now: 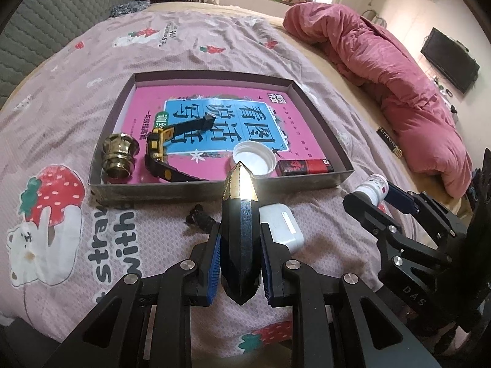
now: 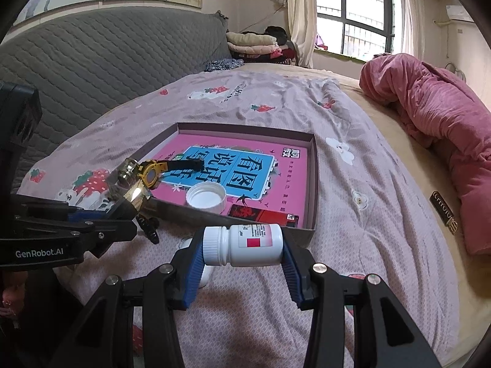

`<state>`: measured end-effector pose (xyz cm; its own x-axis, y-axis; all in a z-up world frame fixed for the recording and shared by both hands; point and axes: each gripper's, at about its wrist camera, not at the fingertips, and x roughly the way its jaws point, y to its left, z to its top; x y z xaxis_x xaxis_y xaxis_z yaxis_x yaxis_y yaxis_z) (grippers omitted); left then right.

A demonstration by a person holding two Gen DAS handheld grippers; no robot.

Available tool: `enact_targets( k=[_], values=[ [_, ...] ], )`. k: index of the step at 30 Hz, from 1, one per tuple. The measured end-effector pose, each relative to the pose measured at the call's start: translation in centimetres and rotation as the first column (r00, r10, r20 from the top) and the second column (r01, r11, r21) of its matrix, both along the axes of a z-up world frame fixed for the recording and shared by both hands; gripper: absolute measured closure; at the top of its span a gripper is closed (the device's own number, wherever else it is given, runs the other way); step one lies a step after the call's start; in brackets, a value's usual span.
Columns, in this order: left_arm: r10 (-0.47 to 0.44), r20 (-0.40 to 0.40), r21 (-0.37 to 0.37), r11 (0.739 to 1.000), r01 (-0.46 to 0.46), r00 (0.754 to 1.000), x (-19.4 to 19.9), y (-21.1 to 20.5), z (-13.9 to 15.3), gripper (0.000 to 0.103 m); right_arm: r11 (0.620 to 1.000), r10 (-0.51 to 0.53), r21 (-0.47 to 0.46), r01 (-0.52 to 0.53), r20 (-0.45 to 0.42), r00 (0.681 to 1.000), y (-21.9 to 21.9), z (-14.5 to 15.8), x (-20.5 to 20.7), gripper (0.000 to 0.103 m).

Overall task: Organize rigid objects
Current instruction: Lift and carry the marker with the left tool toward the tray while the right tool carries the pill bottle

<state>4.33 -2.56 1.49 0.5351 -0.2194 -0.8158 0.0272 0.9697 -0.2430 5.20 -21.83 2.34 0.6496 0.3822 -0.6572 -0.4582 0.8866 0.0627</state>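
Note:
My left gripper [image 1: 240, 230] is shut on a black crystal-shaped object with a gold tip [image 1: 241, 224], held above the bedsheet just in front of the shallow box [image 1: 214, 187]. My right gripper [image 2: 242, 245] is shut on a white pill bottle [image 2: 245, 245], held sideways near the box's front right corner [image 2: 307, 233]. The box holds a pink book [image 1: 245, 104], a brass knob [image 1: 118, 153], a yellow and black watch [image 1: 159, 144], a white cap [image 1: 254, 156] and a red lighter [image 1: 303, 166]. A white earbud case [image 1: 284, 227] and a small black clip [image 1: 199, 217] lie on the sheet.
The box sits on a bed with a strawberry-print sheet [image 1: 76, 107]. A rolled pink quilt [image 1: 399, 86] lies at the right. A grey padded headboard [image 2: 107, 61] and folded clothes [image 2: 257, 46] stand at the back. A small black tag [image 2: 445, 213] lies near the quilt.

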Motion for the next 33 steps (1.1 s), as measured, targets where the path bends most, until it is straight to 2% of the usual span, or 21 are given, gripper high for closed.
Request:
enact_targets(
  k=[16, 33],
  values=[
    [0.039, 0.031, -0.019, 0.999, -0.039, 0.999, 1.9, 1.4, 0.9, 0.080, 1.000, 0.020, 0.015, -0.020, 0.025, 1.000, 1.5, 1.1, 1.1, 0.057],
    [0.081, 0.032, -0.049, 0.996, -0.079, 0.996, 5.4, 2.6, 0.4, 0.080, 0.999, 0.040, 0.003, -0.040, 0.013, 0.999, 3.7, 0.6, 3.4, 0.057]
  ],
)
